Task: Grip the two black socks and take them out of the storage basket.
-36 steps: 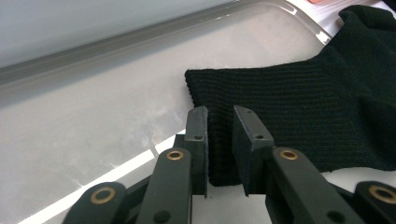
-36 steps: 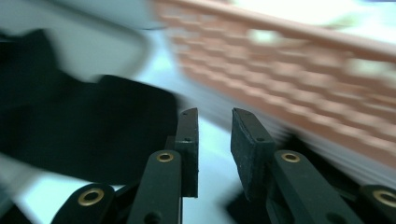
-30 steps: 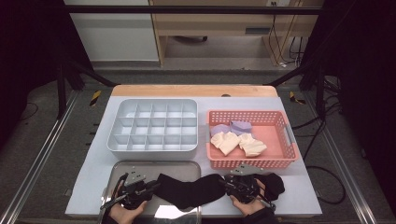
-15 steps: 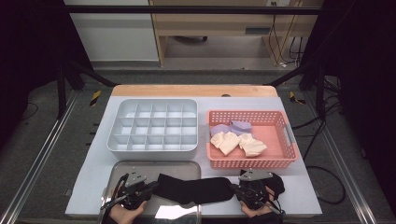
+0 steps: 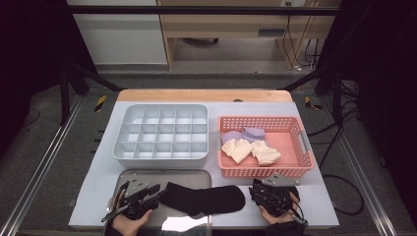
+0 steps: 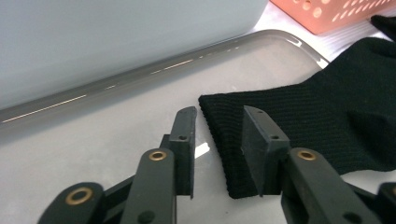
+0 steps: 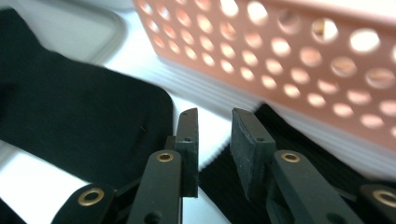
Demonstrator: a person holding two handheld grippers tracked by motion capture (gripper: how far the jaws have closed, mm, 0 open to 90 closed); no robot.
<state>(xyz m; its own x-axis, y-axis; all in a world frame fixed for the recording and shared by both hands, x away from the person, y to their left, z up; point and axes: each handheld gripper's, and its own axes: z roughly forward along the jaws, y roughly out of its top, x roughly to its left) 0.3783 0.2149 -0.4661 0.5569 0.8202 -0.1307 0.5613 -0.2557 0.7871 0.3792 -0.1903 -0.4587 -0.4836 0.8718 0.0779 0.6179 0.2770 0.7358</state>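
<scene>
the black sock [image 5: 204,198] lies flat at the lower centre, long axis left to right. my left claw [image 6: 219,135], just opened, straddles its cuff unpinched; my right claw [image 7: 215,140] has parted, empty.

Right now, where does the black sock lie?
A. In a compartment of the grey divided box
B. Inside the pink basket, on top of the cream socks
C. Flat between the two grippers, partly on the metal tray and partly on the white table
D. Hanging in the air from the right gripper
C. The black sock lies flat with its left end on the metal tray and its right end on the white table, between the left gripper and the right gripper.
</scene>
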